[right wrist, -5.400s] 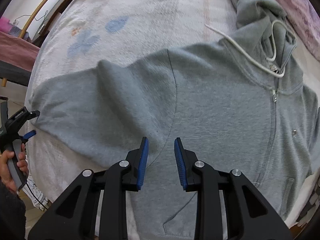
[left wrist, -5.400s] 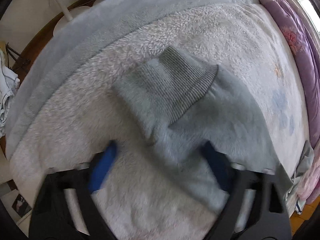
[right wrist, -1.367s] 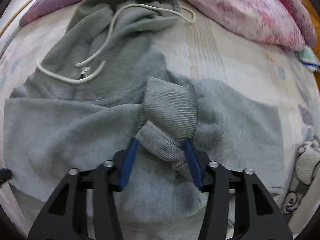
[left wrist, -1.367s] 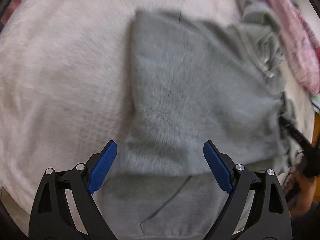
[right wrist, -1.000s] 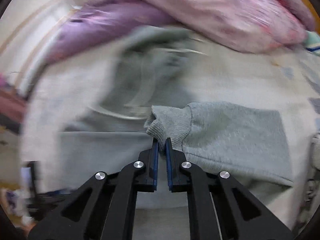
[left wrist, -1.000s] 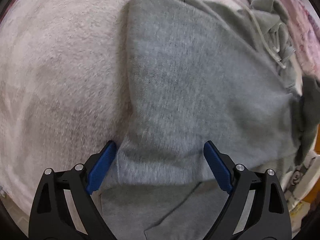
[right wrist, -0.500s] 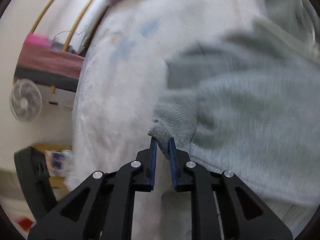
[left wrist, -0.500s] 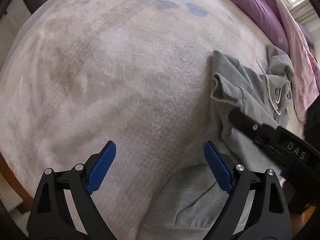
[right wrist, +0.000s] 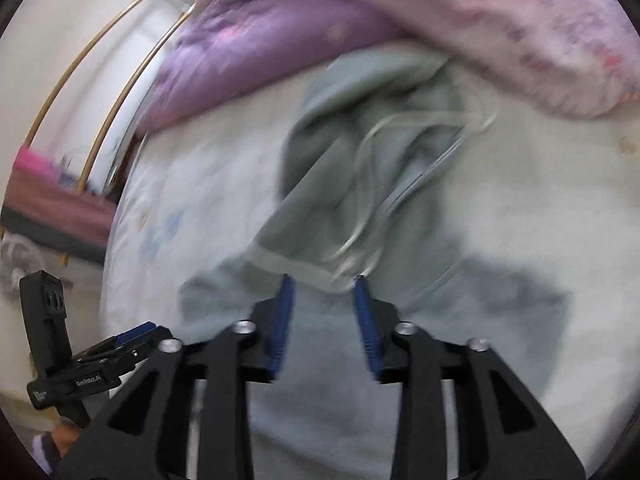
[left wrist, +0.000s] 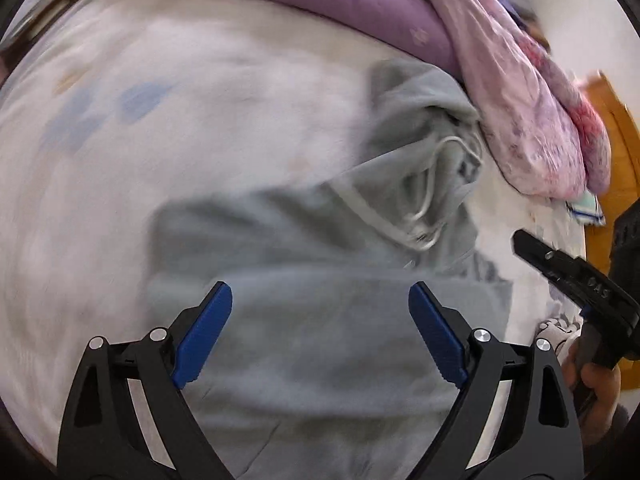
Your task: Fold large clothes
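A grey zip hoodie (left wrist: 320, 320) lies on the bed with both sleeves folded across its body. Its hood (left wrist: 420, 120) with a white drawstring lies at the far end, near the pillows. My left gripper (left wrist: 320, 320) is wide open and empty, hovering over the folded body. My right gripper (right wrist: 324, 312) is open and empty above the chest, just below the hood (right wrist: 372, 120). The right gripper also shows at the right edge of the left wrist view (left wrist: 576, 284), and the left gripper at the lower left of the right wrist view (right wrist: 120, 340). Both views are blurred by motion.
The hoodie rests on a white fleece blanket (left wrist: 160, 140) with faint blue prints. A purple and pink quilt (left wrist: 500, 80) is bunched along the far side, close to the hood. A fan (right wrist: 16, 264) stands beyond the bed's left edge.
My right gripper let go of the sleeve cuff and opened, then swung toward the hood. My left gripper stayed open and turned back over the folded hoodie.
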Available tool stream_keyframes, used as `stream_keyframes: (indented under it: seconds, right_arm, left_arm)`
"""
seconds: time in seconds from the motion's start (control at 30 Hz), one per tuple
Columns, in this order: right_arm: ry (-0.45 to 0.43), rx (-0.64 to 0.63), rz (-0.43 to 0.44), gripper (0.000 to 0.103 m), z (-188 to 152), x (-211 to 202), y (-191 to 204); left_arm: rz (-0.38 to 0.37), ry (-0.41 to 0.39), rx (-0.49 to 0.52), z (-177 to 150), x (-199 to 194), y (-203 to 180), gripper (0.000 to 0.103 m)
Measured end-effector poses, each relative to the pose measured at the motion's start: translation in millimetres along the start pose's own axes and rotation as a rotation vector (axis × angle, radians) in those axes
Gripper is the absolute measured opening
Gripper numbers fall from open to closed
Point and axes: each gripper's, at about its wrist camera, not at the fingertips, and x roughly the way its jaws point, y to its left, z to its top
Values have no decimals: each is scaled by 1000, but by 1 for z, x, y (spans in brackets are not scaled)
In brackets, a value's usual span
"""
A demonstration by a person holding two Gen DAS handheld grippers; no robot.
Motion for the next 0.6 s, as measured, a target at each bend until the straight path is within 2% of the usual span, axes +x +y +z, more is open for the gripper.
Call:
stream_keyframes:
  seconds: [0.03,0.1,0.17,0.23,0.3,0.37,0.43,0.5,0.53,0.57,0.6]
  right_arm:
    - [-13,19,-15,56,12,-1,-12]
    - [-41,63,-22,56,34,4,-35]
    - [-36,133,-18,56,52,13,-60]
    - [-25,194,3,56,65,19,-85]
    - [-10,243,-11,57,75,30,-100]
    - [19,266,-23,57,88,45,-112]
    - [40,284,-76,57,100,59,-125]
    - [59,303,-72,57,106,71,-135]
    - [75,304,-77,57,109,78,-139]
    - [88,306,-87,57,110,84,-142]
    - [95,311,-73,57,111,91,-147]
  left_arm:
    - [7,-11,23,20,9,-15,90]
    - [40,-5,68,44,25,-37,90]
    - [70,-13,116,68,40,-58,90]
    - [88,19,118,90,64,-75,90]
    - [84,32,129,103,81,-86,90]
    - [133,31,181,113,99,-104,90]
    - [171,65,226,119,118,-116,90]
    - [236,59,272,125,136,-126,89]
    - [266,61,293,127,145,-129,84]
    - [312,72,305,129,158,-128,69]
    - [326,84,308,131,167,-125,64]
